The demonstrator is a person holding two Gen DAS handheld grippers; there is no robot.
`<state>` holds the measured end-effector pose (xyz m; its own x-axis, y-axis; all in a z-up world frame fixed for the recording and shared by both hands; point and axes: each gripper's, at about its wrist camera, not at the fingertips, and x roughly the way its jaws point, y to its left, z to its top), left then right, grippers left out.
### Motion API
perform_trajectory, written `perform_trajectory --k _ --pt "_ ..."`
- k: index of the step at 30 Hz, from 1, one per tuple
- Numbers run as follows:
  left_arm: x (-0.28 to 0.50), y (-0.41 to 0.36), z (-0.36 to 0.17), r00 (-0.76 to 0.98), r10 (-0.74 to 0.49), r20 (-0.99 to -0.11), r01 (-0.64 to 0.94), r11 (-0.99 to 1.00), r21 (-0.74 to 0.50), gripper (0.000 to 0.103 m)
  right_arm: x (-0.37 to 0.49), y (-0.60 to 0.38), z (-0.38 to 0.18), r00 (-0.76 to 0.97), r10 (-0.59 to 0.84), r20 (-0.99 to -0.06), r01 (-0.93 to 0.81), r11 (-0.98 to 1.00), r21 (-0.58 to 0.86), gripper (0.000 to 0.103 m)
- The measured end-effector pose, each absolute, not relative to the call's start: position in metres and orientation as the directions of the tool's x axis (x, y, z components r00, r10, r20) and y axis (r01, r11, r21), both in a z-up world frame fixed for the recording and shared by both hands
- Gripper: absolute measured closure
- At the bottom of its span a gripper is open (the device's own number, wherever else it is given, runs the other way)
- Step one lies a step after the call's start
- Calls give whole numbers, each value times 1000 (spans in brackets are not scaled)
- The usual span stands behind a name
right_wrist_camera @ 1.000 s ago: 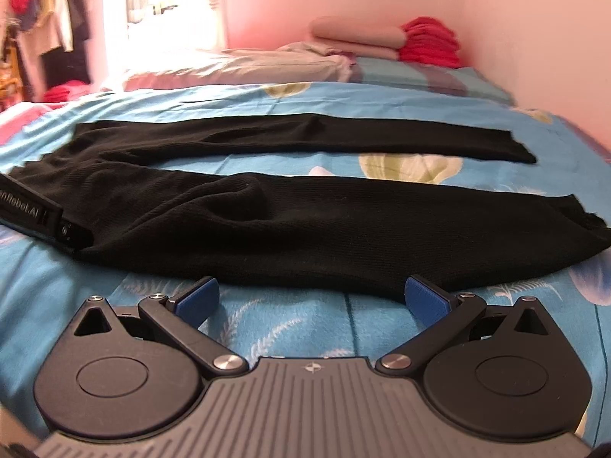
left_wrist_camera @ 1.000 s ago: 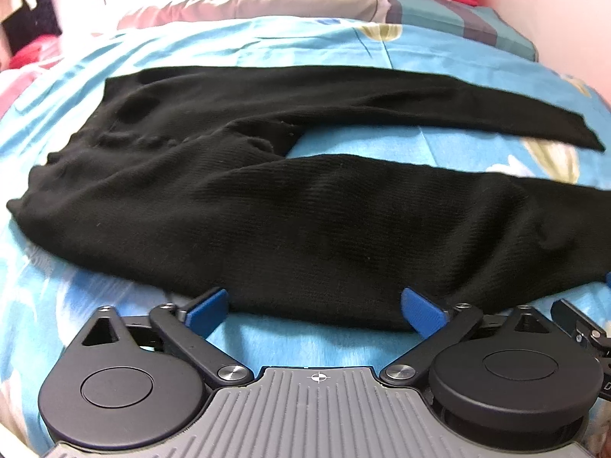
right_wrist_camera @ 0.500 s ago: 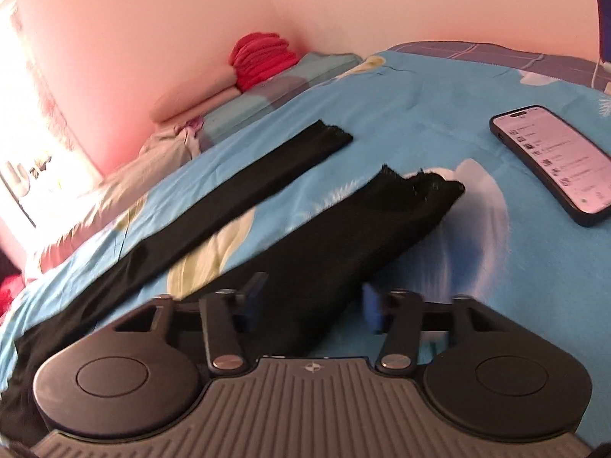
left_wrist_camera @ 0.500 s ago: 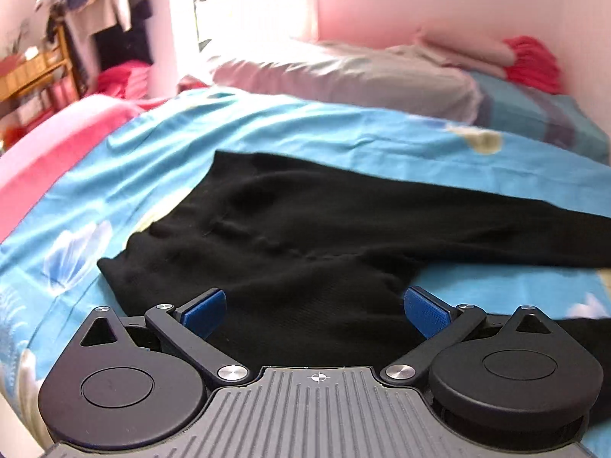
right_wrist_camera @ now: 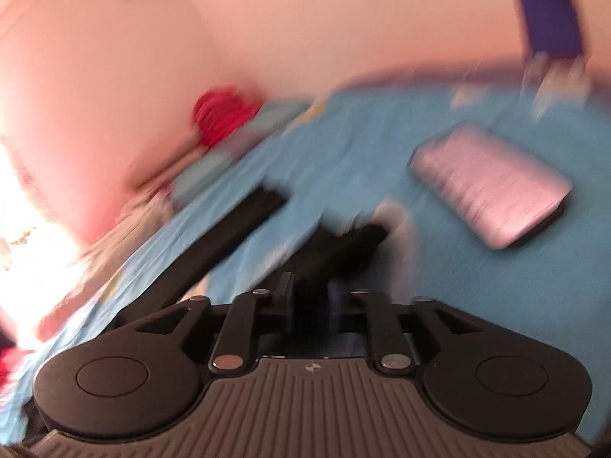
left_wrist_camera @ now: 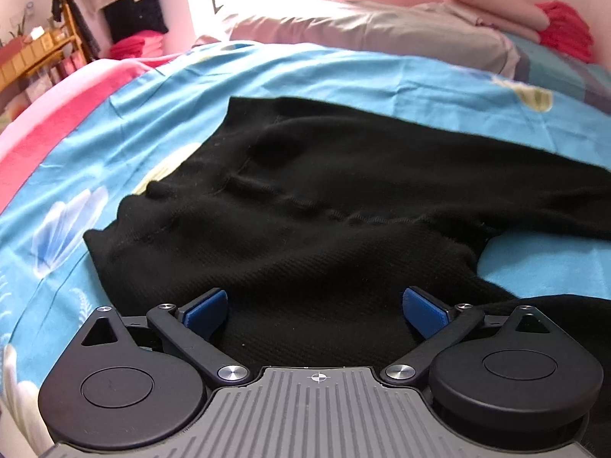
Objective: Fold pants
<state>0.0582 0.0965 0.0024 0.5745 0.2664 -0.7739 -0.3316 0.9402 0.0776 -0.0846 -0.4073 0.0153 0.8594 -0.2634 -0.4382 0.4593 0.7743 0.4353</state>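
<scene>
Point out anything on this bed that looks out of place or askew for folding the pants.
A phone lies on the blue bedsheet just beyond the pants' near leg cuff, a stray item beside the folding area. The pants also lie rumpled, with ridges across the seat rather than flat. The right wrist view is too blurred to show more.

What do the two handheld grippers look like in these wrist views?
Both match. The left gripper has black linkage arms with silver pivot screws, two round black discs, a ribbed grey body with a small crosshair mark, and blue finger pads. The right gripper looks the same, though blurred.
</scene>
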Motion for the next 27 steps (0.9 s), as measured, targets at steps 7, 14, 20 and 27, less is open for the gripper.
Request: perform_trajectory --k 7,14,20,27 --pt "48 123 32 656 276 -703 -326 943 66 0 -98 -241 41 879 176 -443 -211 977 -28 35" --pt "40 153 32 637 315 -703 -367 926 83 0 -93 -70 7 730 423 -537 -650 672 -354 47" --pt "34 188 14 591 348 -728 -412 906 99 0 -41 -43 -9 686 392 -613 -658 692 -295 94" --pt "31 217 -2 584 327 -743 -428 902 60 0 -70 -61 20 569 431 -700 -729 659 -187 95"
